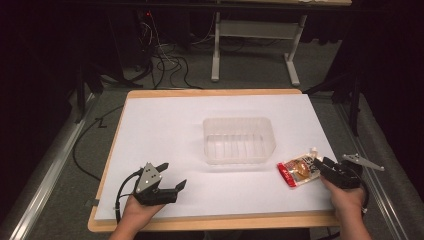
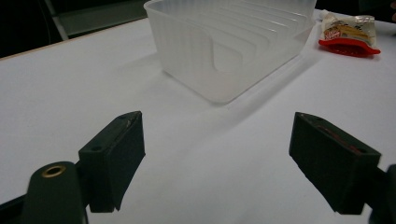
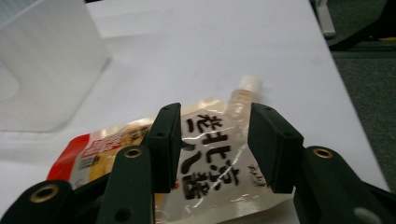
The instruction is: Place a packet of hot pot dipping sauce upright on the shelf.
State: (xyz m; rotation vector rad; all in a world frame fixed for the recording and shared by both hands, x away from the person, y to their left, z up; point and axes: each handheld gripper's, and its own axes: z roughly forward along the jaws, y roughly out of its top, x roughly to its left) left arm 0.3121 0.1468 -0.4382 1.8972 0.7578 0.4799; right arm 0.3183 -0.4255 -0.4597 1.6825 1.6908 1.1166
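straddling a spouted pouch (image 3: 210,158) with jaws apart, right gripper (image 3: 215,149), left gripper (image 2: 219,154) spread wide near clear tub (image 2: 233,46)

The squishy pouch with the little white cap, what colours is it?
The soft spouted pouch is clear with black writing and a red bottom edge, best seen in the right gripper view.

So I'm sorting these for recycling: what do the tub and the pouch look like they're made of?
The tub looks like thin translucent plastic, frosted, with moulded ribs; the table shows through its walls. The pouch looks like flexible glossy plastic film, printed and partly clear, with a small white spout. The exact plastic can't be told.
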